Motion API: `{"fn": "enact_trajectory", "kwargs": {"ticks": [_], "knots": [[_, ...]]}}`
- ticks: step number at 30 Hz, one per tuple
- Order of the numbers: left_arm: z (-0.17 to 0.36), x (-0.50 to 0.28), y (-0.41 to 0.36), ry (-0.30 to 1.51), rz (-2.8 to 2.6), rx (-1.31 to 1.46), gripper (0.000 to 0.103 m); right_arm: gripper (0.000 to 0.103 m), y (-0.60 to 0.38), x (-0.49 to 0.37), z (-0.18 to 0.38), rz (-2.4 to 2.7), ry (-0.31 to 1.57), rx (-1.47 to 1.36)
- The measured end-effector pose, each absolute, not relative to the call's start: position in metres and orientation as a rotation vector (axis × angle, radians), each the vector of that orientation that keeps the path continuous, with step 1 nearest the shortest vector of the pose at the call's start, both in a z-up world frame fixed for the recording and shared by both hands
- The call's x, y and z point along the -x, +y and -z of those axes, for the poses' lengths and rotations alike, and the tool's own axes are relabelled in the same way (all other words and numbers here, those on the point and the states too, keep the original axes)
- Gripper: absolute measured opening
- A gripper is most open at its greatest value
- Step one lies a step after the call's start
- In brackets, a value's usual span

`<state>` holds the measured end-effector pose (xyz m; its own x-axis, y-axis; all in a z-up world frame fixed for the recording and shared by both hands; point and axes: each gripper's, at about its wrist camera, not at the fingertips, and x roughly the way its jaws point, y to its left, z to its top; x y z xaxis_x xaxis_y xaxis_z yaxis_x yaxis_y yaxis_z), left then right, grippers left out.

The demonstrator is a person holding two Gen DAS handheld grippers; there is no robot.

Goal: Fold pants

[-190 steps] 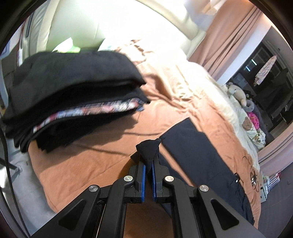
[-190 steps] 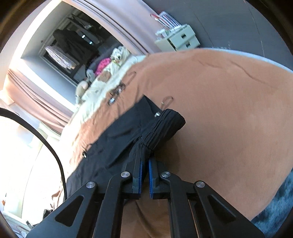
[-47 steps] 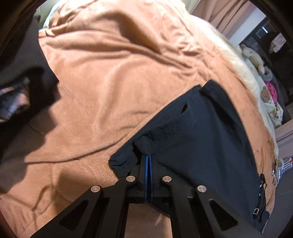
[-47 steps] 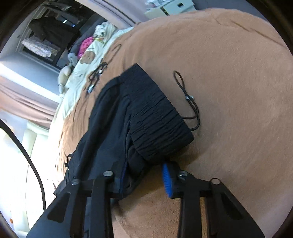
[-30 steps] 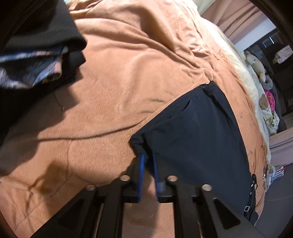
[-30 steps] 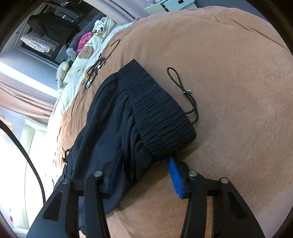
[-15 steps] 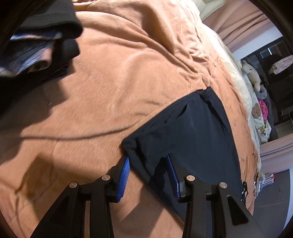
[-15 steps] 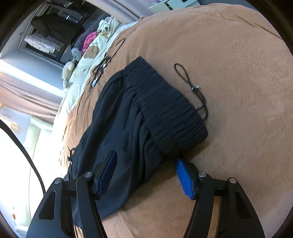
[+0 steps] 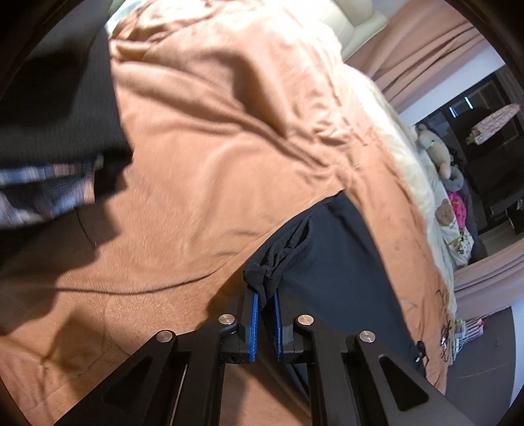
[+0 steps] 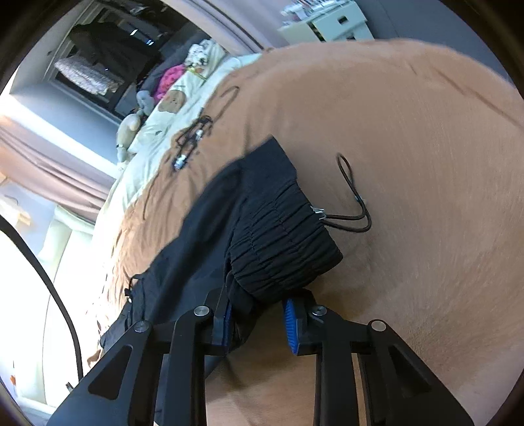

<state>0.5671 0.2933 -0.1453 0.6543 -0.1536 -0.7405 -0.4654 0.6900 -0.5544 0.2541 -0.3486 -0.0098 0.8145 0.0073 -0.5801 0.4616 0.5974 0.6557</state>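
Observation:
Dark navy pants (image 9: 334, 262) lie stretched across the tan bedspread (image 9: 213, 164). In the left wrist view my left gripper (image 9: 265, 295) has its jaws closing, and the blue pads pinch the bunched corner of a leg hem, lifted slightly off the bed. In the right wrist view the same pants (image 10: 203, 236) end in a gathered elastic waistband (image 10: 281, 249) with a black drawstring (image 10: 353, 209) looped on the bedspread (image 10: 409, 147). My right gripper (image 10: 258, 311) is closing too, with the near waistband corner squeezed between its pads.
A stack of folded dark clothes (image 9: 59, 131) sits at the left of the bed. Stuffed toys (image 9: 439, 147) and a cream quilt lie along the far side. Tangled cords (image 10: 190, 141) rest on the bedspread beyond the pants. A white drawer unit (image 10: 330, 23) stands past the bed's edge.
Both grippers stood open around the cloth half a second ago. They have now closed on it, the left on the hem corner, the right on the waistband corner, and both have risen a little.

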Motion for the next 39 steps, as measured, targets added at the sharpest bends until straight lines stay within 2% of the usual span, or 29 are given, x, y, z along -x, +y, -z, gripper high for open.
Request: {"fn": "enact_trajectory", "kwargs": {"ticks": [7, 12, 39], "knots": [[0.102, -0.556, 0.293, 0.811, -0.174, 0.766, 0.008, 0.02, -0.342, -0.247, -0.016, 0.268, 0.552, -0.857], [0.091, -0.534, 0.298, 0.805, -0.162, 0.768, 0.008, 0.019, -0.342, -0.234, -0.019, 0.259, 0.555, -0.851], [0.107, -0.368, 0.314, 0.825, -0.16, 0.808, 0.008, 0.019, -0.329, -0.118, -0.025, 0.258, 0.598, -0.845]]}}
